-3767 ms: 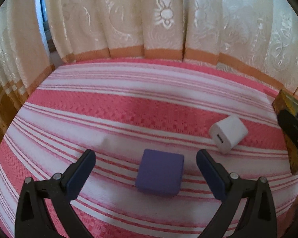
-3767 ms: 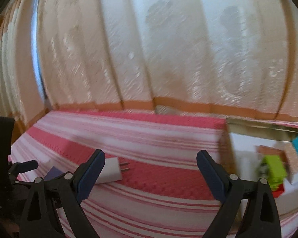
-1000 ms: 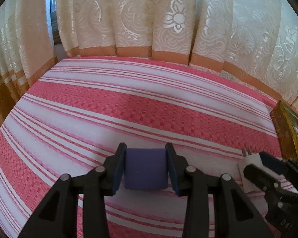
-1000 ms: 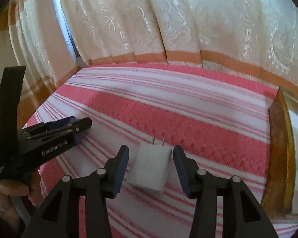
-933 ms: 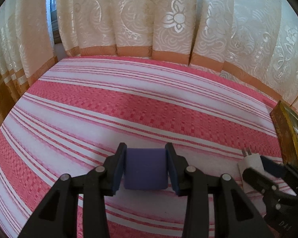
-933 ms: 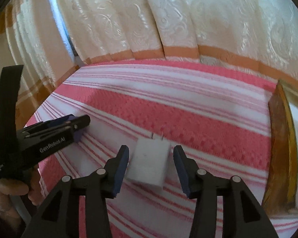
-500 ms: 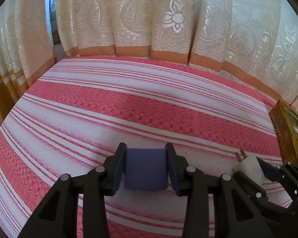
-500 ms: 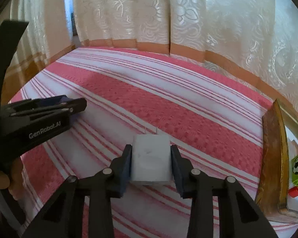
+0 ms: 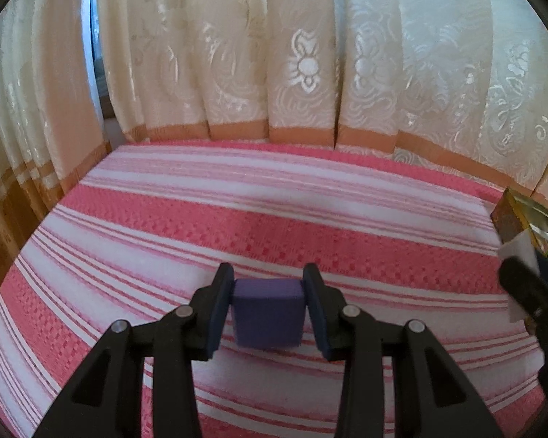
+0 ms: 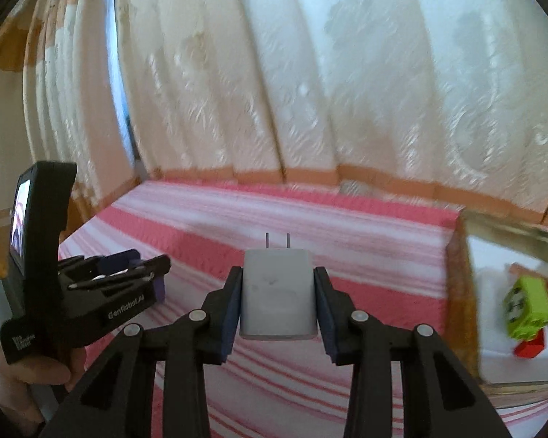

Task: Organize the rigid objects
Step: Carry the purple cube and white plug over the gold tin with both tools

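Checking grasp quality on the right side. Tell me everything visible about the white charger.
The white charger is a boxy plug adapter with rounded edges, smooth matte plastic by its look, faintly scuffed on top. Two thin metal prongs point away from the camera. The right gripper is shut on it, a pad flat on each side face. It sits level and looks lifted off the striped cloth. In the left wrist view only a blurred white corner shows.

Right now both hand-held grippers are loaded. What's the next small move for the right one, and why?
Probably carry the white wall charger rightward over the wooden box before releasing. The right hand-held gripper is shut on it, lifted off the striped cloth, and the box holding a green toy block sits just to its right.
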Tool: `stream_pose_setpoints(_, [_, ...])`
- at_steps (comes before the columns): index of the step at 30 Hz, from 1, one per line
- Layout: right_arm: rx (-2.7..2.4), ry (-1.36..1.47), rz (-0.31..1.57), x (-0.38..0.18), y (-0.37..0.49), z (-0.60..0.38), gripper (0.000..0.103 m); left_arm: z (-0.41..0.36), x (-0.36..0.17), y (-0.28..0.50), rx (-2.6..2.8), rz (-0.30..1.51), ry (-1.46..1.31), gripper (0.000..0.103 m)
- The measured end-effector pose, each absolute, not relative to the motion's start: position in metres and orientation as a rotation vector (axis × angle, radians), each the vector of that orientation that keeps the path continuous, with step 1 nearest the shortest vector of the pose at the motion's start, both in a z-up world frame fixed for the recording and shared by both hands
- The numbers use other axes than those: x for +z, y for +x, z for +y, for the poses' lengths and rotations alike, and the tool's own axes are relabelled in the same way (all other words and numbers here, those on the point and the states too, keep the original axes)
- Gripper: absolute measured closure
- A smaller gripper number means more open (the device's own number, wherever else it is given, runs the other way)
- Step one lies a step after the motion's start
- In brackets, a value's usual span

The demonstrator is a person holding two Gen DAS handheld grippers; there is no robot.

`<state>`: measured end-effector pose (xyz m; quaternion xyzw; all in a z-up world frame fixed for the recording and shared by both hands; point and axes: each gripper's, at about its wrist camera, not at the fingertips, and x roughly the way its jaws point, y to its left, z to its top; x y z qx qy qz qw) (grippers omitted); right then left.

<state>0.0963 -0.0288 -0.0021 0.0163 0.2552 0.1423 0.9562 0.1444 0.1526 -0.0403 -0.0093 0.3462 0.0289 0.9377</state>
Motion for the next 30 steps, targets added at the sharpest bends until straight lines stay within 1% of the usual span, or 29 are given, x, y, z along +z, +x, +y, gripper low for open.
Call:
stream_pose_setpoints(5, [0.247,0.038,0.466,0.006,0.084,-0.043,0.063,0.141,-0.034,0.136,0.062,0.655,-0.020,0.064])
stream_pose_setpoints(11, [0.218,0.037,0.446,0.008,0.083,-0.063,0.063,0.123,-0.028,0.127,0.059,0.608,-0.035,0.065])
stream_pose_setpoints(20, [0.188,-0.016,0.393,0.014,0.068,-0.078,0.063,0.095,-0.027,0.116,0.048,0.589,-0.058,0.065])
stream_pose_setpoints(30, [0.145,-0.034,0.374,0.014,0.061,-0.110,0.063,0.057,-0.021,0.108,0.021,0.564,-0.039,0.065])
